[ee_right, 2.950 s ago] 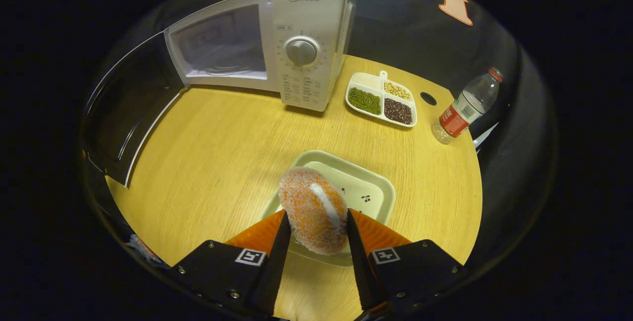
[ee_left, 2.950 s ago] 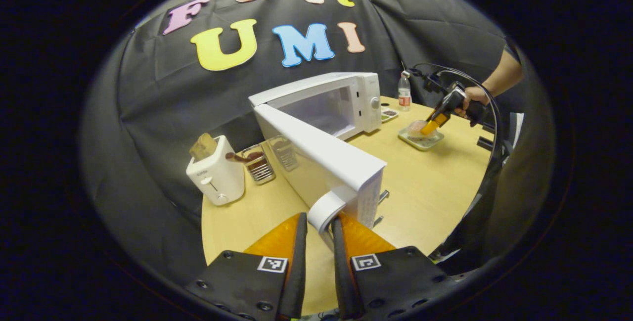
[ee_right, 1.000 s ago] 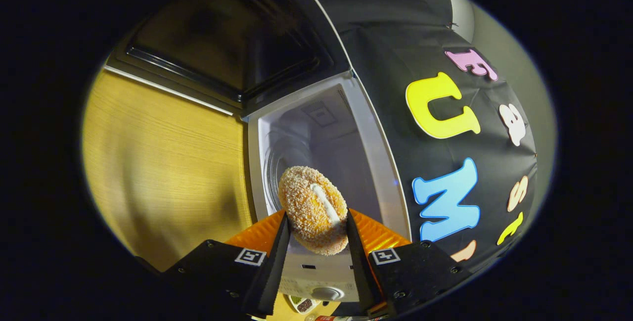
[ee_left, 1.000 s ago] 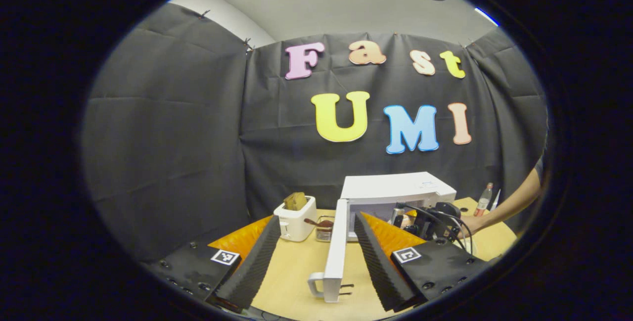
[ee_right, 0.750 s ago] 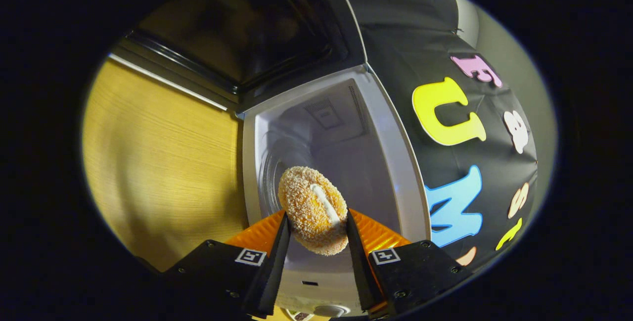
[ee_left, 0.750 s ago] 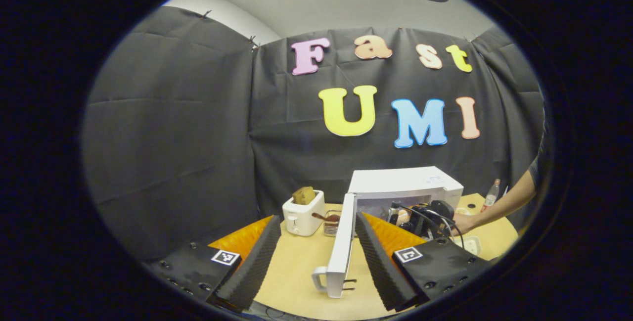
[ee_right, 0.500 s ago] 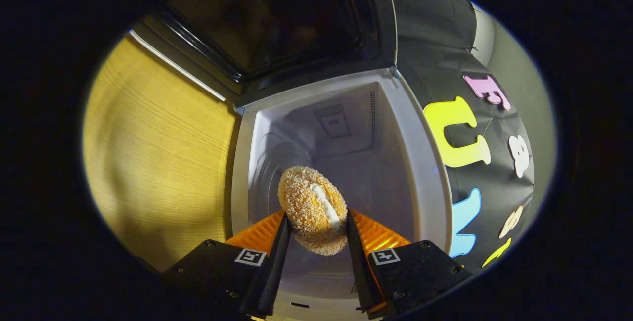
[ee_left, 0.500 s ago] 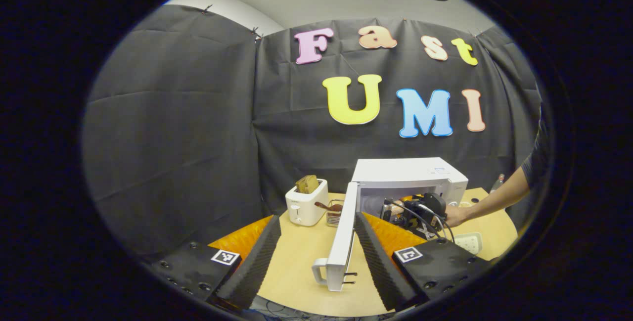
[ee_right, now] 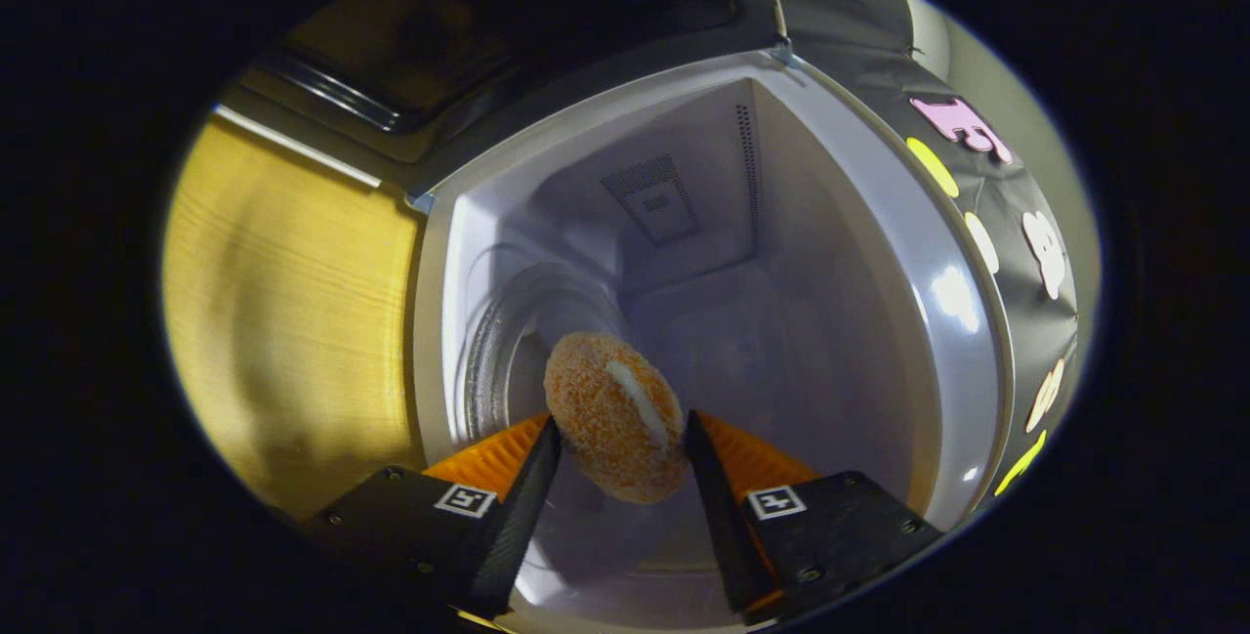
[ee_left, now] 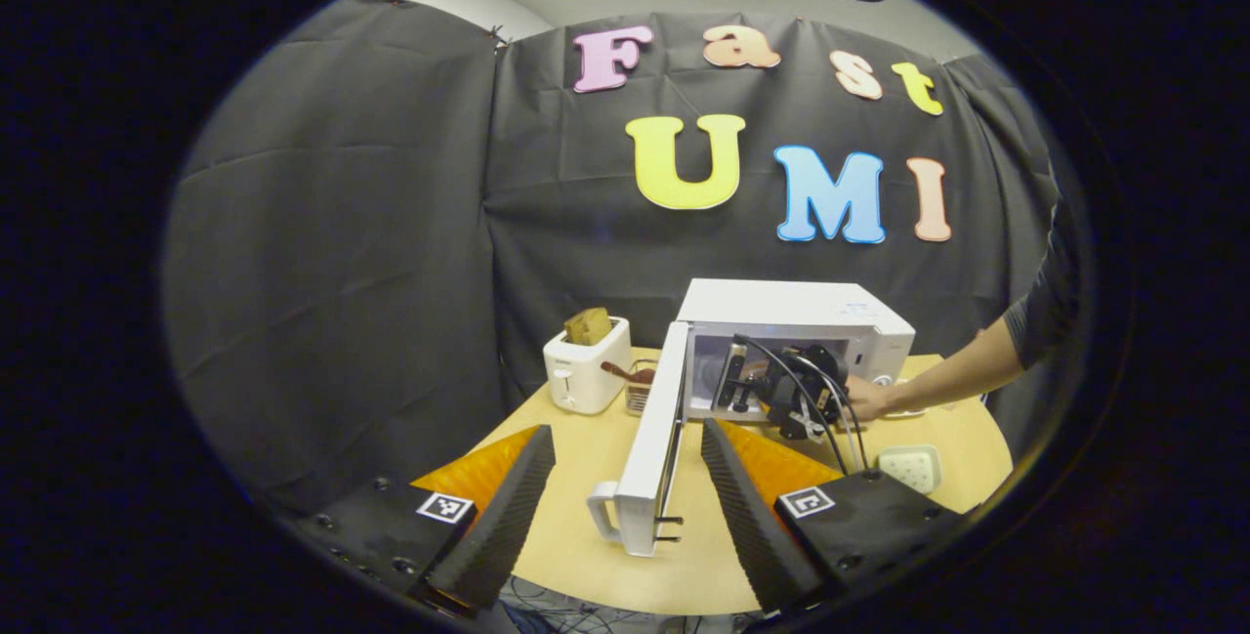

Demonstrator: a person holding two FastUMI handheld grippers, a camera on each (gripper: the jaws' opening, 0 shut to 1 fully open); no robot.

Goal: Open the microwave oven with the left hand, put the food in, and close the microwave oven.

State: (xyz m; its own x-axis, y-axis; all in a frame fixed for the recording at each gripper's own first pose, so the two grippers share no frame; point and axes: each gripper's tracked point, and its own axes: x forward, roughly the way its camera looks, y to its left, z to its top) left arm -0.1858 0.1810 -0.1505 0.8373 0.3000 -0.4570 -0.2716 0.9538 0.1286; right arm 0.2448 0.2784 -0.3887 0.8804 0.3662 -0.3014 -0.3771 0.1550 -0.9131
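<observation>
Holding: we see the right gripper (ee_right: 617,439) closed on the food (ee_right: 615,431), a crumbed round, both fingers pressing its sides.
Food: at the microwave oven (ee_right: 840,321) mouth, above its glass turntable (ee_right: 508,321).
Door (ee_left: 649,439): swung wide from the microwave oven.
Left gripper (ee_left: 619,478): spread apart, empty, fingers either side of the door, clear of it.
Toaster (ee_left: 584,375): left of the microwave oven.

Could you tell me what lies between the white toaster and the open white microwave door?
In the left gripper view, a small wire basket holding a brown utensil stands between the white toaster and the open white microwave door.
</observation>
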